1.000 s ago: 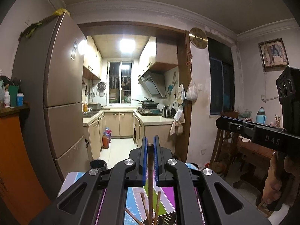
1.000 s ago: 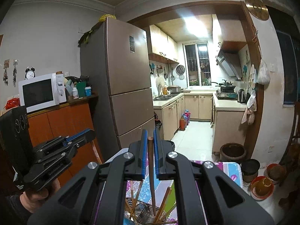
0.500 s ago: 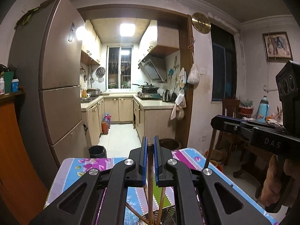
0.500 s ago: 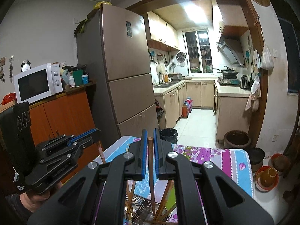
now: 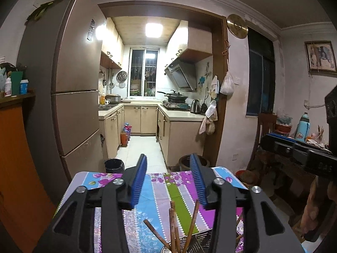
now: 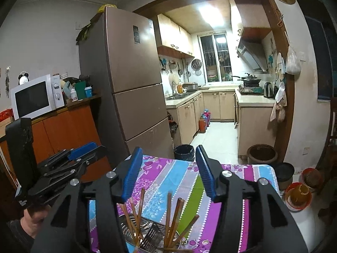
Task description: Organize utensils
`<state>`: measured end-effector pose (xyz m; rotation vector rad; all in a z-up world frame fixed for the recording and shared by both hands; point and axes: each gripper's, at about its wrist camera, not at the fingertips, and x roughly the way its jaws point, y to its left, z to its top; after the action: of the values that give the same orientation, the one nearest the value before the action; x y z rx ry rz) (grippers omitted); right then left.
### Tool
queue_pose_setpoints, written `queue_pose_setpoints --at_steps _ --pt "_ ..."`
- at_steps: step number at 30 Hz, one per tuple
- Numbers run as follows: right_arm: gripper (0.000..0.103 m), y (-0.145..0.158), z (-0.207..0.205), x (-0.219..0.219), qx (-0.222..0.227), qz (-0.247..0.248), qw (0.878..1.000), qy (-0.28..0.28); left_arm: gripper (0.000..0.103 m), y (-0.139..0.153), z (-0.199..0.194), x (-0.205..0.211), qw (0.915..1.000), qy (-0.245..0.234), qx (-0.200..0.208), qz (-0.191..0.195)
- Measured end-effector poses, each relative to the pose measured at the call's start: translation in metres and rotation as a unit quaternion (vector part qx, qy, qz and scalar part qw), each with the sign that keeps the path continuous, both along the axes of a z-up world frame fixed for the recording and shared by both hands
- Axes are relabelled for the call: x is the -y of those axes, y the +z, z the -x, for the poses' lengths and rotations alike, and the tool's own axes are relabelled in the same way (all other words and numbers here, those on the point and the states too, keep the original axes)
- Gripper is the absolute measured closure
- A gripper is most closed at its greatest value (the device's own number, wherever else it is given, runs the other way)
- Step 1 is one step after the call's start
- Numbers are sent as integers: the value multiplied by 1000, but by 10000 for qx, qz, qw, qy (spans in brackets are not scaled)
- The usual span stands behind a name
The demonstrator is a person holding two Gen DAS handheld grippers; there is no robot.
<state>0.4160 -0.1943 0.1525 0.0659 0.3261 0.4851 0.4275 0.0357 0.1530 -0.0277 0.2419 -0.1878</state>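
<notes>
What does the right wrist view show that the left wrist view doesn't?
Right wrist only: the microwave with an alarm clock on it, the orange cabinet, a slotted spatula in the holder, and the left gripper from the side.

Left wrist only: the framed picture, a blue thermos, a chair.

Both: fridge, kitchen, wall clock, striped tablecloth, chopsticks standing in the metal holder below open fingers.
</notes>
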Motion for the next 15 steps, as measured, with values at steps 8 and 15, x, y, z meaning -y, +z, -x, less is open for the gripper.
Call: queue_pose_setpoints --at_steps 8,15 --pt "31 -3 25 9 255 104 9995 -131 30 4 25 -8 9995 210 230 -69" --pt "6 1 86 19 844 140 9956 -378 10 7 91 -19 9961 442 726 -221"
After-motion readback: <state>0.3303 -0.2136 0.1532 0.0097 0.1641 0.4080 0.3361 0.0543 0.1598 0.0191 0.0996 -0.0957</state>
